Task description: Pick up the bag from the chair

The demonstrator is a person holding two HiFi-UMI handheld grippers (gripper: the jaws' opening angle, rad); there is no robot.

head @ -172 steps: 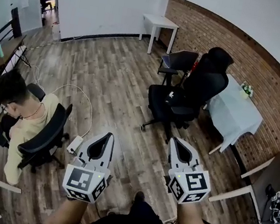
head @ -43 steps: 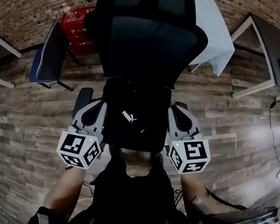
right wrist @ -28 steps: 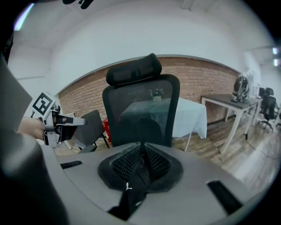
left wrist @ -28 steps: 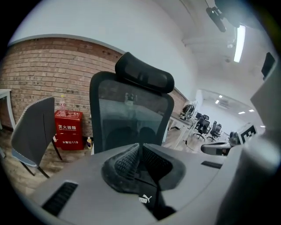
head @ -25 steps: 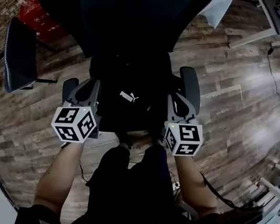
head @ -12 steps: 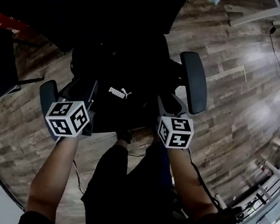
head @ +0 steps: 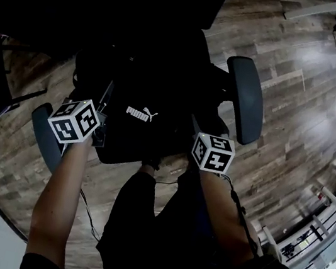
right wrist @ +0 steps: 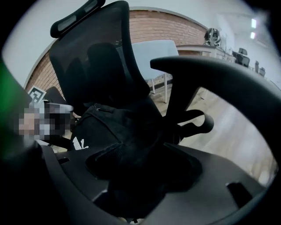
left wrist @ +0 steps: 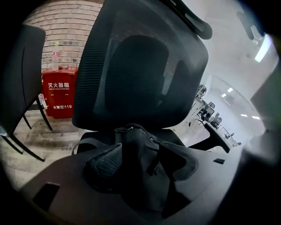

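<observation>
on the chair [head: 243,102], bag [head: 144,126] within spread jaws of left tongs [left wrist: 145,158], right tongs [right wrist: 147,162]

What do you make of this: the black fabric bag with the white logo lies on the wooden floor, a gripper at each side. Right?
No: the black fabric bag with the white logo lies on the seat of the black mesh-backed office chair, not the wooden floor, as the left gripper view shows. The left gripper and right gripper do flank it.
</observation>
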